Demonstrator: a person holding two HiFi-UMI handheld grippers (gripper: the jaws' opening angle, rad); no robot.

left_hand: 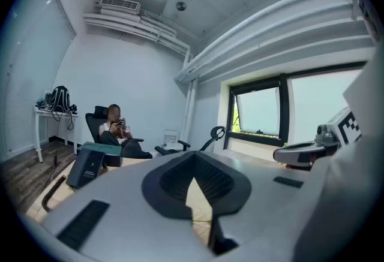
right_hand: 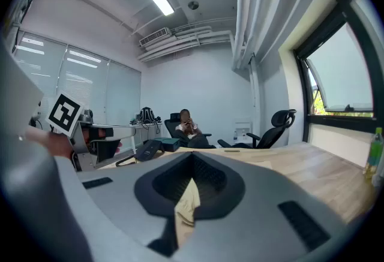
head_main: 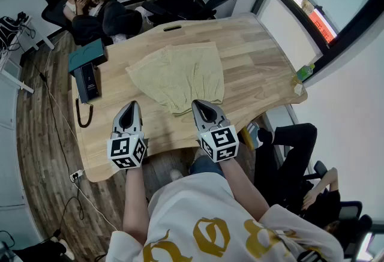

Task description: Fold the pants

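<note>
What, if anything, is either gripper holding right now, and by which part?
Nothing. The left gripper and right gripper are both shut and empty over the table's near edge; the pants lie flat on the table, ungripped.

pants [head_main: 177, 78]: soft cloth, pale yellow, matt, a bit rumpled
table [head_main: 258, 54]: light wood, grain showed clearly, smooth with just a low sheen
left gripper [head_main: 132, 105] / right gripper [head_main: 198, 104]: grey plastic shells, matt, pretty smooth
pads [right_hand: 207, 178]: black, ribbed, looked dull
floor [head_main: 36, 135]: dark wood planks, slight satin shine
black box [head_main: 88, 82]: matt, couldn't tell the material tbh
bottle [head_main: 305, 71]: green, glossy-looking plastic
</note>
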